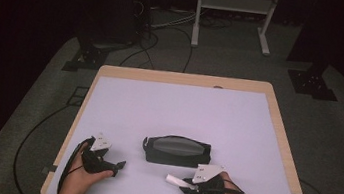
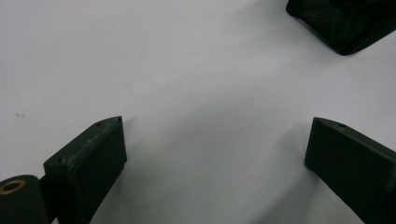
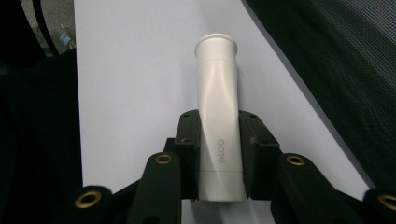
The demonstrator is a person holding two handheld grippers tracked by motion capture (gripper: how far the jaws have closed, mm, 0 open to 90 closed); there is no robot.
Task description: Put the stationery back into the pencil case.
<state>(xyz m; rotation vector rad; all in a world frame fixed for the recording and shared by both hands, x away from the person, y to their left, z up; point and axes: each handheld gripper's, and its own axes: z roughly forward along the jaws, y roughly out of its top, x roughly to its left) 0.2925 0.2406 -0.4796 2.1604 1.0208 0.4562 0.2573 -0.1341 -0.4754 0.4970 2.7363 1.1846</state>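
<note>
Clamping a white glue stick (image 3: pixel 218 126), the right tongs (image 3: pixel 219 140) hover near a black mesh pouch (image 1: pixel 176 151), probably unzipped; left tongs (image 2: pixel 215 154) gape apart over the tabletop (image 2: pixel 187 70).

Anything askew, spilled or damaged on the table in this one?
Nothing stands out. The black mesh pouch lies flat and intact on the table. The right gripper holds the white glue stick squarely between its jaws; the left gripper is open over bare surface.

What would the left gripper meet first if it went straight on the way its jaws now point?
Probably nothing soon: the left gripper faces bare white table. The black mesh pouch sits off to one side of that line, though depth is hard to judge.
</note>
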